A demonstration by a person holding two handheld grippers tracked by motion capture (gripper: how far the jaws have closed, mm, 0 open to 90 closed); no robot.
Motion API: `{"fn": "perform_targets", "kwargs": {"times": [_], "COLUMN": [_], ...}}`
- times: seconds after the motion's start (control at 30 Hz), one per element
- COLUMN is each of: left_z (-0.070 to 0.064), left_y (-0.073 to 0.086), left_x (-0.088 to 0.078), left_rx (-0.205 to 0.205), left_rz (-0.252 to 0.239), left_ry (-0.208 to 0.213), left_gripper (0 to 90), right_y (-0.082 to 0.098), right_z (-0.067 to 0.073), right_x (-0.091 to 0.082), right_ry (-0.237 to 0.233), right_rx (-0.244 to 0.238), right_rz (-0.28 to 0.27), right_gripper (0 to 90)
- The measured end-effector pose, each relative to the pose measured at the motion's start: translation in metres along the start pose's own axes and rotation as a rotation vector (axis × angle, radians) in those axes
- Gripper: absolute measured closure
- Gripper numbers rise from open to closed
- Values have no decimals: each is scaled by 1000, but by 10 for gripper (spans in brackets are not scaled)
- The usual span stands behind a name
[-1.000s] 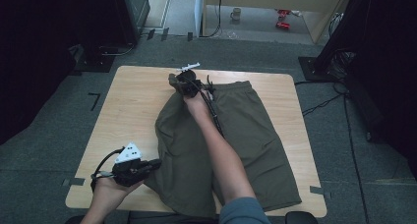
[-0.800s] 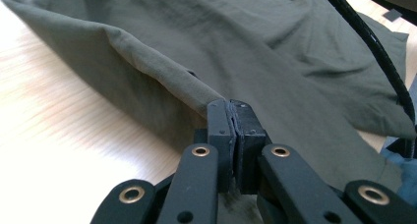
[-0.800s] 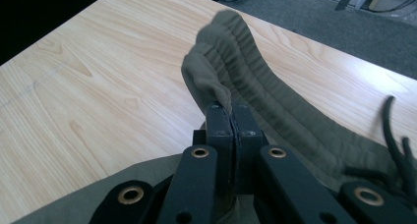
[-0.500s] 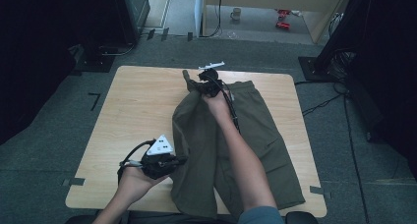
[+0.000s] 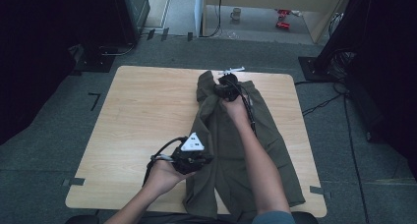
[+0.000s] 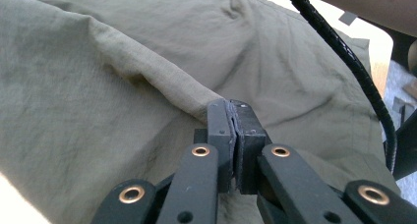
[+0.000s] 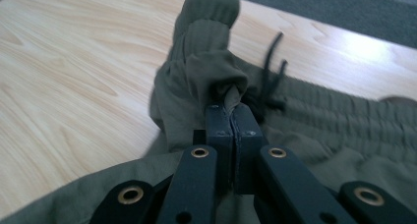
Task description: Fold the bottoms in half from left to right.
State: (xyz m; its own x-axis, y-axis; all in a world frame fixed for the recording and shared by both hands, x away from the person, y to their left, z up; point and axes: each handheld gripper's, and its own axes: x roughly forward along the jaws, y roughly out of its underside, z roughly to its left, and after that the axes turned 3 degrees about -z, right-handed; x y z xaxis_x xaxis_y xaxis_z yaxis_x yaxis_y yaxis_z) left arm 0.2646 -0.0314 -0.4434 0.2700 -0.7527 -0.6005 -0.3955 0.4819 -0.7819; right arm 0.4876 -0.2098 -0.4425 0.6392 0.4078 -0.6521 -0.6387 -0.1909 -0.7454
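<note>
High view: a pair of olive-green shorts lies on a light wooden table, right of the table's middle, running from the far edge to the near edge, with its left half doubled over toward the right. A person's two forearms come in from the near side, each hand carrying a black gripper. The left gripper sits near the front of the table at the left edge of the folded cloth, a grey three-cornered plate on top and a black cable looping out to its left; the left gripper view shows its jaws pressed together on a raised fold of the olive fabric, with a ridge of cloth running away from the pads. The right gripper is at the far end of the garment, by the waistband; the right gripper view shows its jaws clamped on a bunched piece of the elastic waistband, which stands up in a gathered lump above the pads, with a dark drawstring lying on the cloth just to the right. Bare wood stretches to the left of the shorts. Grey carpet surrounds the table.
</note>
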Motion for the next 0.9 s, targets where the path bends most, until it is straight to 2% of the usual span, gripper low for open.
{"fn": "perform_targets", "kwargs": {"times": [0.07, 0.17, 0.27, 0.4, 0.6, 0.7, 0.73, 0.9], "left_z": [-2, -6, -9, -5, 6, 8, 9, 14], "left_y": [-2, -2, 0, 5, 19, 20, 20, 21], "left_x": [12, 31, 46, 60, 73, 73, 73, 72], "left_rx": [-6, -12, -14, -15, -9, -2, 0, -33], "left_rz": [3, 16, 34, 70, 146, 146, 148, 152], "left_ry": [14, 32, 47, 46, 27, 33, 37, 49], "left_gripper": [890, 890, 889, 889, 890, 890, 890, 892], "right_y": [5, 15, 25, 35, 50, 56, 58, 62], "right_z": [-5, -13, -23, -30, -36, -38, -38, -37], "right_x": [1, 5, 9, 12, 18, 21, 21, 20], "right_ry": [9, 34, 42, 42, 47, 43, 42, 47], "right_rx": [6, -10, 19, 46, 50, 59, 58, 21], "right_rz": [14, 36, 58, 76, 106, 113, 96, 63], "right_gripper": [885, 885, 884, 884, 884, 884, 884, 884]}}
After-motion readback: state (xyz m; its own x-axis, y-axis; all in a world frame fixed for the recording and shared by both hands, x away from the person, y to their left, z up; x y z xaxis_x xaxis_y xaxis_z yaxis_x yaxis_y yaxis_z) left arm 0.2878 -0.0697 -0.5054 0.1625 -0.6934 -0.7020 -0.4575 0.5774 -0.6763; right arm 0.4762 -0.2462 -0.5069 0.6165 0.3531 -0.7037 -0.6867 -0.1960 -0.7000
